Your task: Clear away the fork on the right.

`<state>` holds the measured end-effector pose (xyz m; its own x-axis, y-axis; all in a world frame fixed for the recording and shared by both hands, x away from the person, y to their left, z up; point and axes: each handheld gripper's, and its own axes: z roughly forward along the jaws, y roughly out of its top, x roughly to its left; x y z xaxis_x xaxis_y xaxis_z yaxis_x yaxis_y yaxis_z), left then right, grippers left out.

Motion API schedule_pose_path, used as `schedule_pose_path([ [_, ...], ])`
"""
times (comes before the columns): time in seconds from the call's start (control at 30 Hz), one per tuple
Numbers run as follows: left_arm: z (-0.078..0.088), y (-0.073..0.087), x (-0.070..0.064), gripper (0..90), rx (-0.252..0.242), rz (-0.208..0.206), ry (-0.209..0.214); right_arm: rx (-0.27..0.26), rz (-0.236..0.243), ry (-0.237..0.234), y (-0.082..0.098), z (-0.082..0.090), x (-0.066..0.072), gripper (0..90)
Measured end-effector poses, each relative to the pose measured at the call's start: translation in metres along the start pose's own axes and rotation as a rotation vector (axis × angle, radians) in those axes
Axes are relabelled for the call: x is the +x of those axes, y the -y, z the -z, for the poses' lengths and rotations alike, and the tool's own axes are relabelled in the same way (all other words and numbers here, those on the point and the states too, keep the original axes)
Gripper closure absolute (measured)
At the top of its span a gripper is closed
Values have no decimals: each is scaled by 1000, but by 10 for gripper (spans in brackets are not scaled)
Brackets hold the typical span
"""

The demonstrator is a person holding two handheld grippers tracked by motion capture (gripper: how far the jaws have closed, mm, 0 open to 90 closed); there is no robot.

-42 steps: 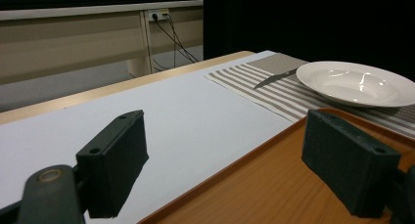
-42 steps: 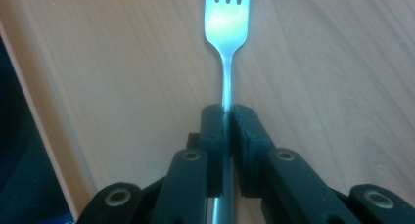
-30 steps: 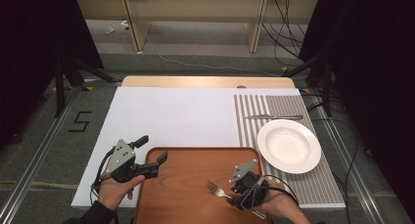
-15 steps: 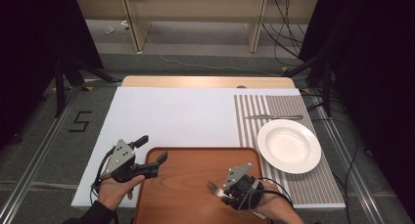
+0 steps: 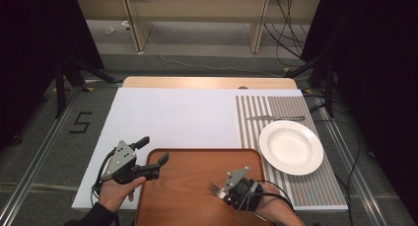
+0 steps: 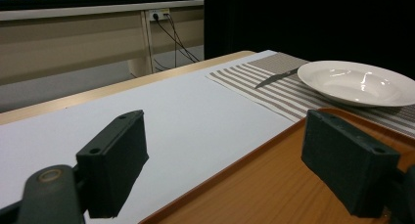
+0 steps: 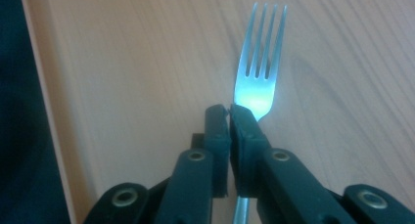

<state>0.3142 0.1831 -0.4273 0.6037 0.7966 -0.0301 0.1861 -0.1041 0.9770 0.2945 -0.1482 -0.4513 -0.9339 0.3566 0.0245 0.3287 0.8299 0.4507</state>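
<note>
A metal fork (image 5: 215, 189) (image 7: 257, 72) lies on the brown wooden tray (image 5: 197, 167) (image 7: 122, 62) near its front right. My right gripper (image 5: 225, 192) (image 7: 229, 111) points down at it. Its jaws have just been closing and now stand shut, with the fork's neck pinched between the pads and the tines sticking out ahead. My left gripper (image 5: 155, 149) (image 6: 225, 150) hovers over the tray's left edge (image 6: 274, 185). It is open with nothing between its fingers (image 6: 117, 160).
A white plate (image 5: 291, 147) (image 6: 357, 82) sits on a striped placemat (image 5: 251, 132) to the right of the tray. A knife (image 5: 275, 118) (image 6: 276, 78) lies just beyond it. A white sheet (image 5: 172, 117) covers the table.
The right gripper's jaws have closed onto the fork and the hand has shifted slightly toward the front. The left hand and gripper have stayed put.
</note>
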Motion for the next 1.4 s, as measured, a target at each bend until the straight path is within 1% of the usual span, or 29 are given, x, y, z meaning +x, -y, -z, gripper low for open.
schedule_pose_path([
  [0.2,0,0,0,165,0,-1,0,44,17,17,1,-5,0,900],
  [0.33,0,0,0,165,0,0,0,69,30,39,2,-7,1,900],
  [0.4,0,0,0,165,0,0,0,80,34,57,2,-7,0,900],
  [0.43,0,0,0,165,1,0,-1,80,33,57,2,-7,-1,900],
  [0.67,0,0,0,166,1,0,-2,96,20,93,5,-5,-6,900],
  [0.7,1,0,0,166,1,0,-2,100,9,100,6,-5,-7,900],
  [0.73,1,0,0,166,1,0,-3,100,20,104,7,-4,-9,900],
  [0.77,1,0,0,166,1,0,-3,107,2,112,7,-3,-9,900],
  [0.8,1,0,0,166,1,0,-3,103,7,116,8,-3,-11,900],
  [1.0,1,0,0,166,1,0,-3,110,-23,133,12,1,-17,900],
  [1.03,1,0,0,166,1,0,-3,112,-17,138,13,1,-18,900],
  [1.13,1,0,0,166,0,0,-3,126,-29,155,15,2,-20,900],
  [1.2,1,0,0,166,1,0,-3,129,-27,155,16,3,-22,900],
  [1.23,1,0,0,166,1,0,-3,135,-38,156,17,3,-22,900],
  [1.3,1,0,0,166,0,0,-3,136,-35,164,18,4,-23,900],
  [1.37,1,0,0,166,0,0,-3,138,-45,165,19,5,-24,900],
  [1.4,1,0,0,166,1,0,-3,141,-37,170,19,5,-25,900],
])
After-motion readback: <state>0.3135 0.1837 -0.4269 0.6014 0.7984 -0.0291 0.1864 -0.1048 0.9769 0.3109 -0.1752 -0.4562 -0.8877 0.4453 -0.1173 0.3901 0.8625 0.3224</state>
